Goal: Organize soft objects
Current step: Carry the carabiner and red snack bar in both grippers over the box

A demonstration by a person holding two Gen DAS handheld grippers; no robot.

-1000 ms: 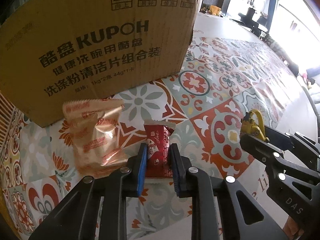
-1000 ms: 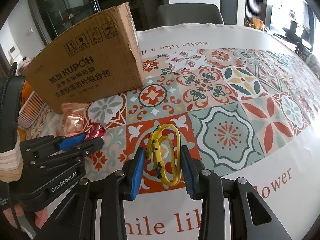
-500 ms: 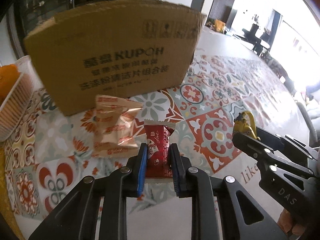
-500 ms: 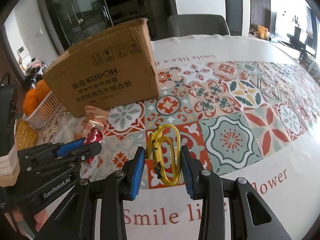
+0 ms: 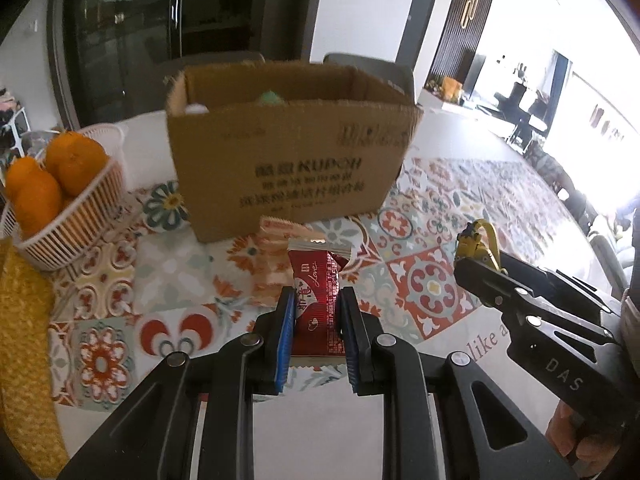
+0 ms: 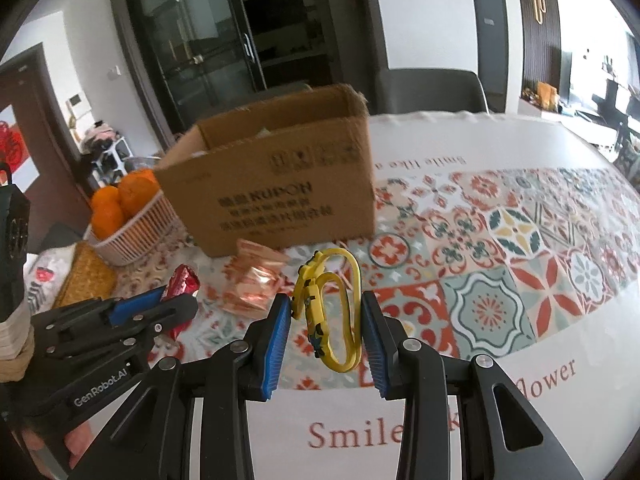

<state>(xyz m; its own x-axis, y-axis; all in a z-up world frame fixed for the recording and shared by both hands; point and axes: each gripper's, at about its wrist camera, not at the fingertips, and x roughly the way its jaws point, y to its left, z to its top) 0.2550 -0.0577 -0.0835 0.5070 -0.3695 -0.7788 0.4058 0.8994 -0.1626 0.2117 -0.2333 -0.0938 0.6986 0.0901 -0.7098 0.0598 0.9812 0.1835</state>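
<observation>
My left gripper (image 5: 316, 312) is shut on a red snack packet (image 5: 318, 300) and holds it up above the table. The packet also shows in the right wrist view (image 6: 182, 286). My right gripper (image 6: 326, 322) is shut on a yellow rubber wristband (image 6: 332, 308), also lifted; the band also shows in the left wrist view (image 5: 480, 242). An open cardboard box (image 5: 288, 168) stands ahead, with something pale green inside (image 5: 270, 98). An orange-pink snack packet (image 6: 254, 282) lies on the tablecloth in front of the box.
A white basket of oranges (image 5: 60, 208) stands left of the box. A yellow woven mat (image 5: 24, 352) lies at the far left. The patterned tablecloth (image 6: 500, 248) stretches to the right. A chair (image 6: 432, 88) stands behind the table.
Both grippers have risen and pulled back from the box, each still holding its object. The box's open top and the orange basket have come into view.
</observation>
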